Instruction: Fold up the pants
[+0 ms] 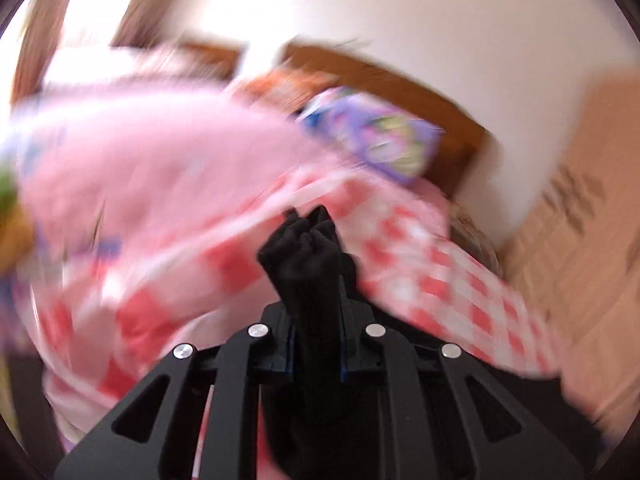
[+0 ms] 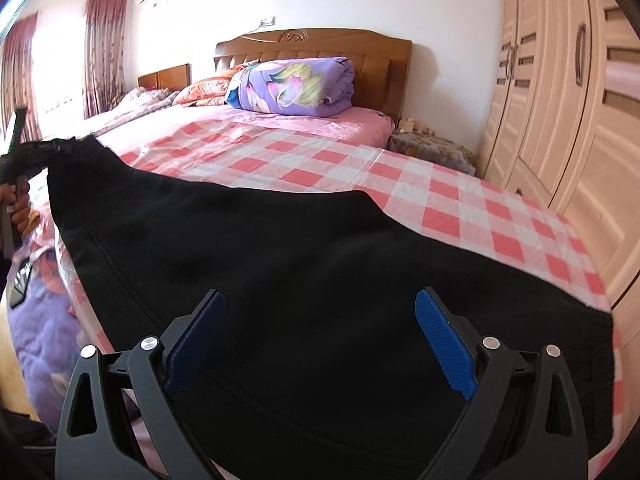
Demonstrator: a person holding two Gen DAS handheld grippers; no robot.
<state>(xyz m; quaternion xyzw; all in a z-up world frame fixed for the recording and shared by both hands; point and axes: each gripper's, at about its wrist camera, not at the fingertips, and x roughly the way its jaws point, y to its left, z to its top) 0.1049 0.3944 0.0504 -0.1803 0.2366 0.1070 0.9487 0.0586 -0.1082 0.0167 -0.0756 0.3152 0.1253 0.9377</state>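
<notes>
The pants, black and soft-looking, lie spread across the near part of the bed, over its pink-and-white checked sheet. One end is lifted off the bed at the far left, where the left gripper has it; from there the cloth slopes down and broadens toward the near edge of the mattress. A seam line runs the length of the fabric on its left side.

The left gripper has its fingers pressed together on a bunched fold of the black cloth, which pokes up beyond the tips in the left wrist view. That view is badly smeared, so little else in it is sharp. The hand that carries this tool shows at the far left edge of the right wrist view.

The right gripper hangs just over the wide near end of the pants with its fingers spread wide; the blue ribbed pads face each other with only black fabric between and below them. I cannot tell whether they touch the cloth.

At the head of the bed, a rolled purple floral quilt rests against the wooden headboard, with an orange patterned pillow beside it. A pale wardrobe stands along the right wall, and curtains hang at the bright window on the left.
</notes>
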